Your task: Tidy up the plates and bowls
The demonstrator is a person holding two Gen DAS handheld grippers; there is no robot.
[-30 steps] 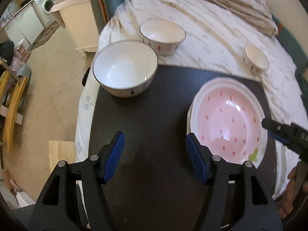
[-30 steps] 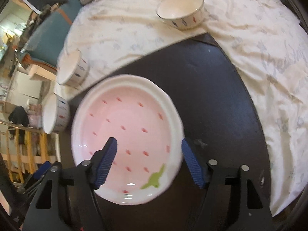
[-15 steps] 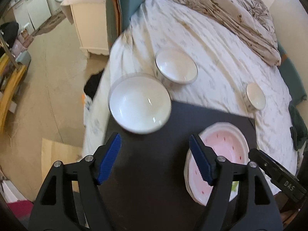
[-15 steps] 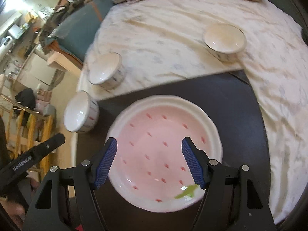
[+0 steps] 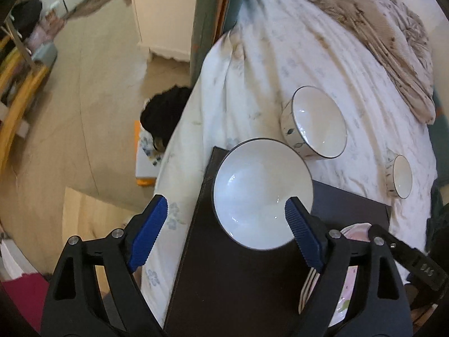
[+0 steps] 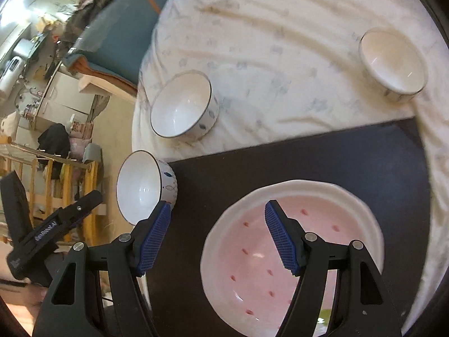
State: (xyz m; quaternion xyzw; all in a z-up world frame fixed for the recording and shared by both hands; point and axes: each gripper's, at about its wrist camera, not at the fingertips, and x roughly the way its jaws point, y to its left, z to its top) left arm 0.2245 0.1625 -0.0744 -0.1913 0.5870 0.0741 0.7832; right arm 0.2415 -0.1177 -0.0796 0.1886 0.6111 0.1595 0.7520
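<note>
Three bowls: large (image 5: 262, 193) frame centre on the dark board (image 5: 238, 286), two upper right on bedsheet; pink plate (image 6: 291, 255) lower right; left gripper (image 5: 224, 233) and right gripper (image 6: 216, 238) both spread wide, empty, apparently poised for stacking.

Bed (image 6: 280, 42) under a pale floral sheet (image 5: 266, 70); rumpled tan blanket (image 5: 393, 42) at the far end. Dark board (image 6: 280, 174) lies flat on the sheet. On the board: pink speckled plate (image 6: 322, 219), large white bowl (image 5: 261, 196) at its corner. Directly on the sheet: medium bowl (image 5: 317, 123) just beyond the board, small bowl (image 5: 400, 177) well apart.
</note>
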